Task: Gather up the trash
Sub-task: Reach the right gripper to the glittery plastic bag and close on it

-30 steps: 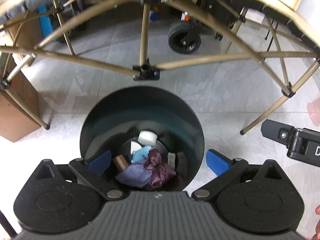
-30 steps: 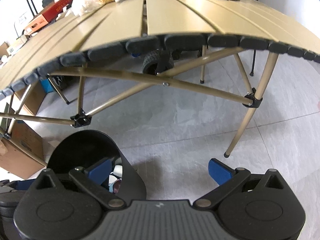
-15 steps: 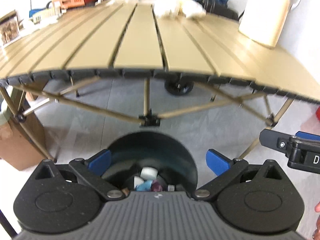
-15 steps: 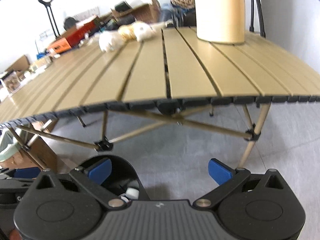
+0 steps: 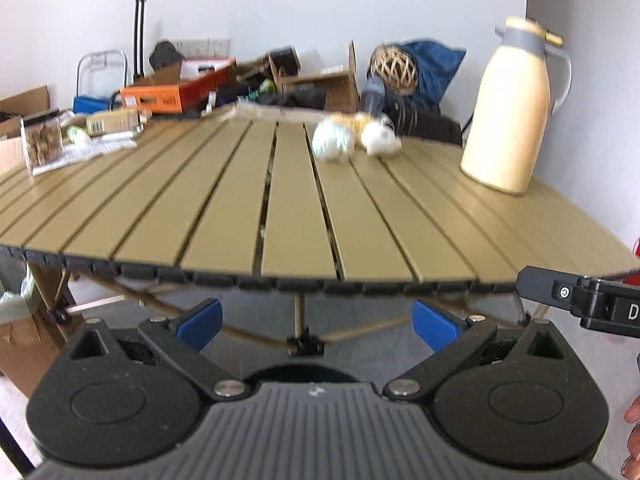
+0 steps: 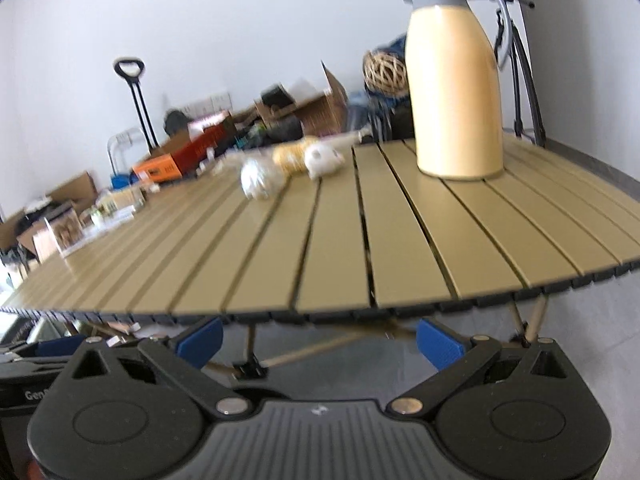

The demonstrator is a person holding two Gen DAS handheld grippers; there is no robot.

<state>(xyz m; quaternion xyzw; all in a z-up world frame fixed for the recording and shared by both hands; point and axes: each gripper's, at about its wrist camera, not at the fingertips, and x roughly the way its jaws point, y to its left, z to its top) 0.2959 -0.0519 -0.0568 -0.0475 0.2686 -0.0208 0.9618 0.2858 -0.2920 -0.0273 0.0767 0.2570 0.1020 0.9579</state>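
left wrist view: left gripper [image 5: 316,320] spread and empty, right gripper [image 6: 318,340] likewise. three crumpled paper wads, whitish, tan and white [image 5: 354,138], sit at twelve o'clock on the tan slatted table [image 5: 296,208]; light, squashy, probably best pinched across the middle.

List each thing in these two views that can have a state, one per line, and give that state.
Left gripper: open, empty.
Right gripper: open, empty.
Cream thermos jug: upright on the table, lid on.
Slatted folding table: unfolded, standing.
Three crumpled wads: lying close together on the table's far side, not yet picked up.
Black bin: only its rim shows below the left gripper; contents hidden.
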